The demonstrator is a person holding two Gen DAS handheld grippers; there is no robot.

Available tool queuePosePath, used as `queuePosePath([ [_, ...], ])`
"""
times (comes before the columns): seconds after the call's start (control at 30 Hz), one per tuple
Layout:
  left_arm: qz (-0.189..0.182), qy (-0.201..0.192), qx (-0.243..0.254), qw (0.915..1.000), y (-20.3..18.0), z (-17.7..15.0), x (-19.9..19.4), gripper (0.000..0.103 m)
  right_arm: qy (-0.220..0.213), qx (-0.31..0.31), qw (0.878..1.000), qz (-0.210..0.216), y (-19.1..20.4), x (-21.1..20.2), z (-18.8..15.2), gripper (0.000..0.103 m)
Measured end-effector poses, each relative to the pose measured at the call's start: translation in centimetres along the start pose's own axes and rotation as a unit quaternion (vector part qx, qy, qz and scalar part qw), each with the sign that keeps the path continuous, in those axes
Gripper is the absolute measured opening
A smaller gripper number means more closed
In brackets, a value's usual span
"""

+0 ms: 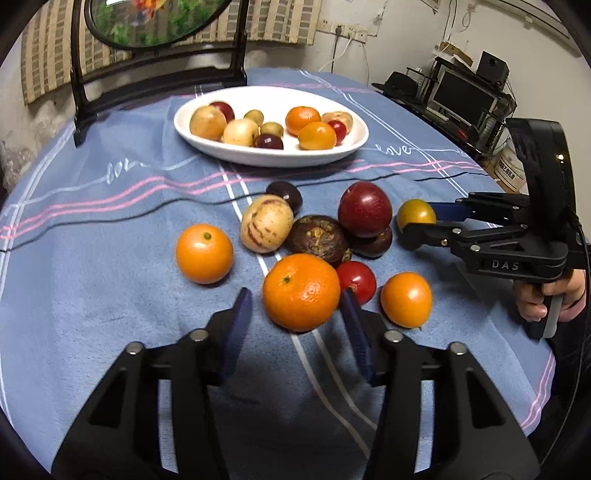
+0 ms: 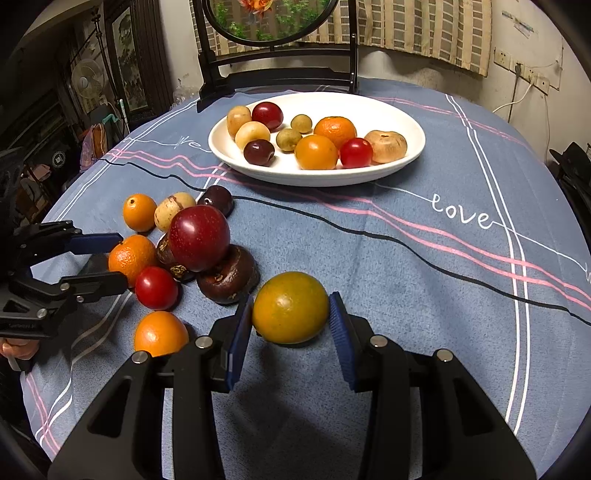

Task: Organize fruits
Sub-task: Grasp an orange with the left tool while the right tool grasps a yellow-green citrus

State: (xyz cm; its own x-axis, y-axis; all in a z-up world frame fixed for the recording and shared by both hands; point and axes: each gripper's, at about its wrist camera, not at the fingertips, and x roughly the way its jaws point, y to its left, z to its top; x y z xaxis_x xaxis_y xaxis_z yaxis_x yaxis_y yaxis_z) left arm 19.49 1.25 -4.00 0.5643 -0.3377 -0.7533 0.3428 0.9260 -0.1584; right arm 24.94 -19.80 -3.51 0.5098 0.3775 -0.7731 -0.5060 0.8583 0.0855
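Both tools sit spread wide on the desk, left tool [image 1: 295, 310] straddling a big orange [image 1: 301, 291], right tool [image 2: 291, 321] around a greenish-yellow fruit [image 2: 290, 307], red tomato [image 1: 356, 280] crowding close, white plate [image 2: 402, 114] beyond.

Black hand-held gripper [image 1: 297, 302], blue pads [image 1: 240, 325]

Lived-in home, clothed dining table [image 2: 406, 258], curtains [image 2: 424, 33], standing fan [image 2: 86, 79]

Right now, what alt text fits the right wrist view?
The right gripper brackets a green-tinged orange fruit on a blue tablecloth, jaws open. Loose fruit lies left beside the left gripper; a white dish of fruit sits behind.
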Motion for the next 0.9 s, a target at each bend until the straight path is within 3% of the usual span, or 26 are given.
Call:
queuePosePath([
  [0.43, -0.011, -0.004, -0.008, 0.9999, 0.3, 0.1, 0.5, 0.045, 0.001, -0.002, 1.0, -0.002, 0.1, 0.1, -0.1, 0.042],
  [0.63, 0.011, -0.015, 0.008, 0.9998, -0.3, 0.0, 0.2, 0.043, -0.003, -0.001, 1.0, -0.001, 0.1, -0.1, 0.0, 0.042],
  [0.9, 0.044, -0.079, 0.025, 0.9956, -0.9, 0.0, -2.3, 0.043, -0.075, -0.027, 0.997, 0.016, 1.1, -2.8, 0.1, 0.042],
])
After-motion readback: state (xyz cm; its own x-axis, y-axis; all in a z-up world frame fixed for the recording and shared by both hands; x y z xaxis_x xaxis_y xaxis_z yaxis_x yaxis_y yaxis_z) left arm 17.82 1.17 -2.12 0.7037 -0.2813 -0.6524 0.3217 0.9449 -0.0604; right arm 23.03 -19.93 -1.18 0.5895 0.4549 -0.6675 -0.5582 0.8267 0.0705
